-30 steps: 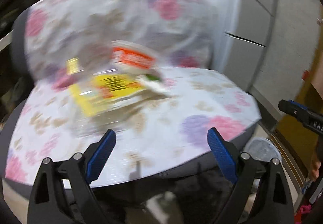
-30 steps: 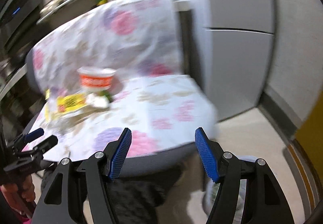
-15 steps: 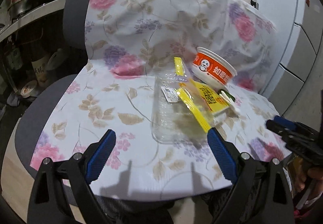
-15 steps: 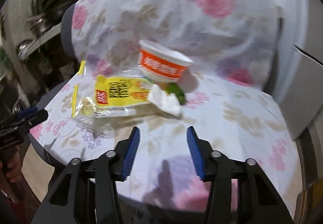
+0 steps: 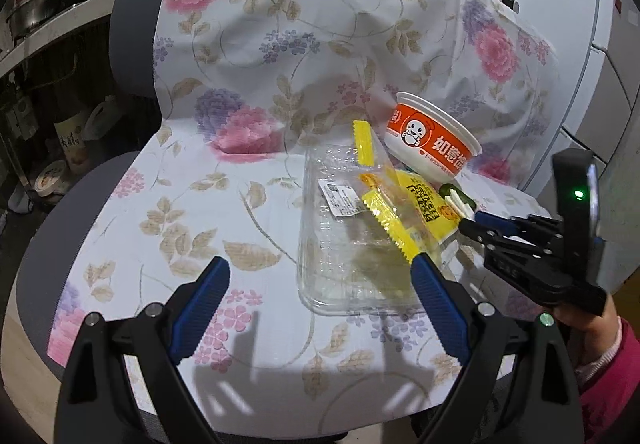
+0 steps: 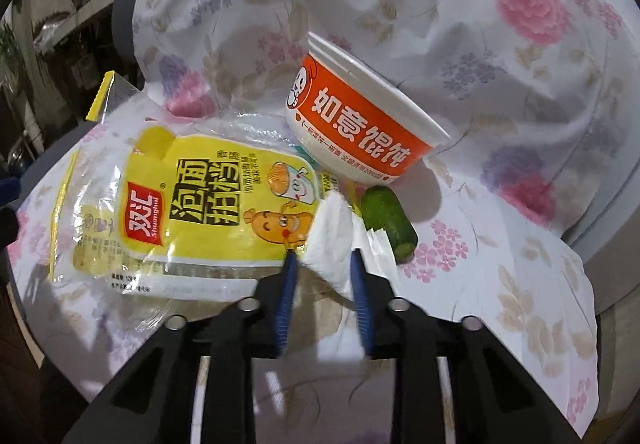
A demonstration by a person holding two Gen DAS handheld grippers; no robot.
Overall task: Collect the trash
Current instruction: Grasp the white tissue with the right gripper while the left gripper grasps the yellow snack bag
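While my right claw (image 6: 322,258) closes around the white tissue (image 6: 332,240) just beside the orange bowl (image 6: 360,124), my left claw (image 5: 320,292) hangs spread. Nothing looks collected yet: bowl, yellow wrapper (image 6: 200,204), clear tray (image 5: 344,244) and cucumber stub (image 6: 388,222) remain.

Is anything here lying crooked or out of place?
Yes. The orange paper bowl is tipped on its side against the cloth-covered chair back, not upright. Food trash sits on the seat: a yellow wrapper, a clear plastic tray, a white tissue and a cucumber piece.
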